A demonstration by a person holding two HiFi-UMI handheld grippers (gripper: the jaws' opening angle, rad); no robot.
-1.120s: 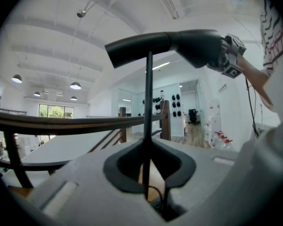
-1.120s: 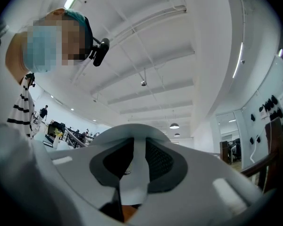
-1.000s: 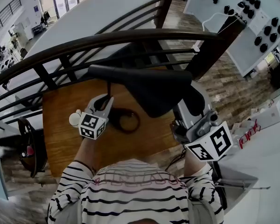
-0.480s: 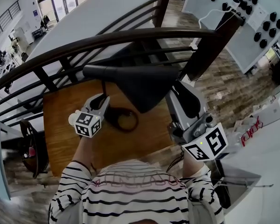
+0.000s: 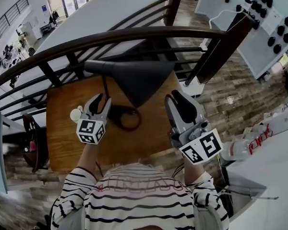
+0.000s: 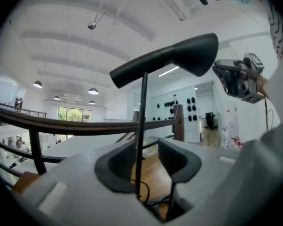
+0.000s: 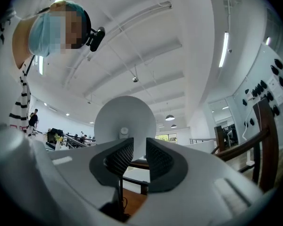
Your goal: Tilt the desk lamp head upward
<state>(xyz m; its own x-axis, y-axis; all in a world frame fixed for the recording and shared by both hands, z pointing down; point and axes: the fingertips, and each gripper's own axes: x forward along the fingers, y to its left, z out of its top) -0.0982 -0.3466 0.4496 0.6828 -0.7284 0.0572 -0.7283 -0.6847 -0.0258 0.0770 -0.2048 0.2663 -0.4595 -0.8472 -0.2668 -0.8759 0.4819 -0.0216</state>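
Note:
The black desk lamp stands on the wooden table (image 5: 67,128), with its cone head (image 5: 134,78) at the top of a thin stem (image 5: 104,87) and a ring base (image 5: 124,118) below. My left gripper (image 5: 102,101) is at the stem. Its jaws are opening, and the stem (image 6: 140,135) stands between them, close to the left pad and free of the right one. My right gripper (image 5: 175,96) hangs right of the head and apart from it, open by a narrow gap with nothing in it. The right gripper view looks up into the shade's white inside (image 7: 125,126).
A dark curved railing (image 5: 110,40) runs behind the table. A white wall panel with black knobs (image 5: 259,13) is at the far right. A chair (image 5: 31,147) stands left of the table. A wooden post (image 5: 221,47) rises at the right.
The left jaws have spread apart around the stem. The right gripper has come off the lamp head and drawn back towards me. The head now sits further left.

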